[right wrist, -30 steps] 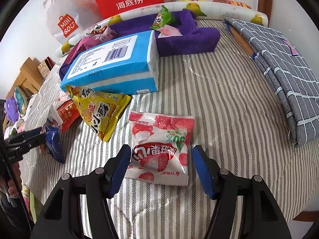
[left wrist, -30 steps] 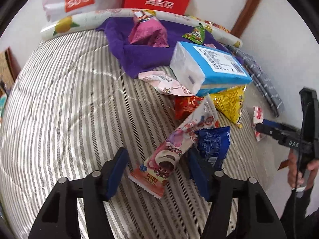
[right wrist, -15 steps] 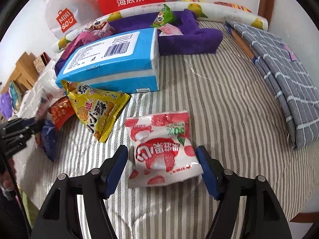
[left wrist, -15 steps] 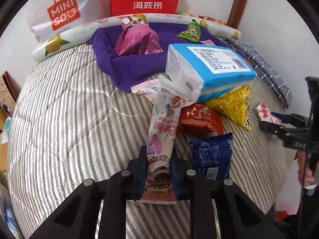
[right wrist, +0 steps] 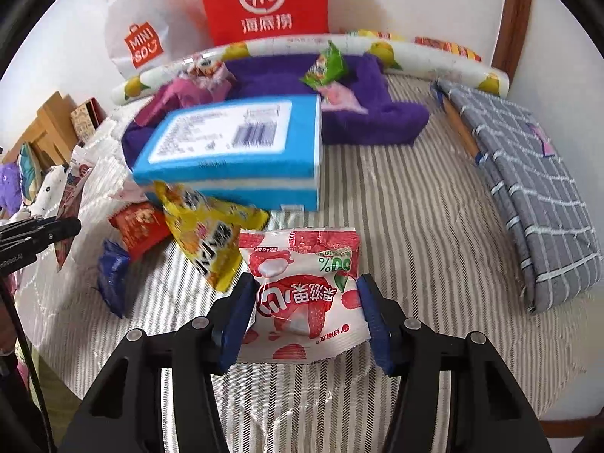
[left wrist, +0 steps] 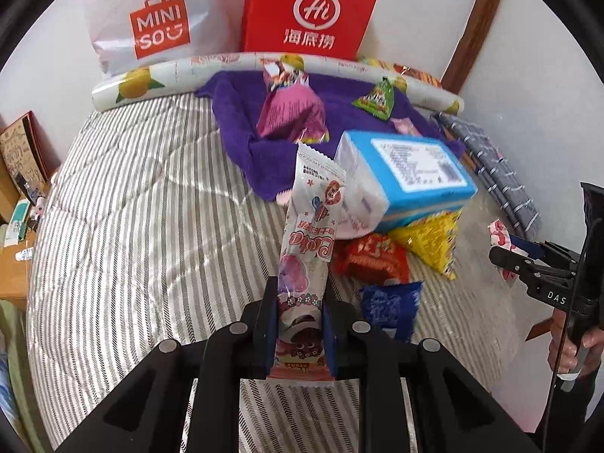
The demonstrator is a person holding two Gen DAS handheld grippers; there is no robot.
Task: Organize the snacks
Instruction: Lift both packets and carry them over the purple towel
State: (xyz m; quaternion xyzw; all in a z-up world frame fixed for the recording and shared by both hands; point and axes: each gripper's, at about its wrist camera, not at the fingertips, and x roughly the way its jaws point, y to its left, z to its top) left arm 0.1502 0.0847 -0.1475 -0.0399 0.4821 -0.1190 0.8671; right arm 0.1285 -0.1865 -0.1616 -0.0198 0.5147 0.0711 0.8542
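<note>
Glossy long wrapper [left wrist: 307, 249] pinched by left fingers [left wrist: 327, 324]; right fingers [right wrist: 372, 313] closing on crinkly pouch [right wrist: 302, 294].

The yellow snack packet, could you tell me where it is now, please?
In the right wrist view, the yellow snack packet lies left of centre, tucked under the blue box, beside the red packet.

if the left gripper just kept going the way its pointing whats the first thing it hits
Probably the red snack packet on the striped bedcover, or the cover just before it; depth is hard to judge. The left gripper points steeply down, shut on the long pink snack packet, whose far end would lead.
</note>
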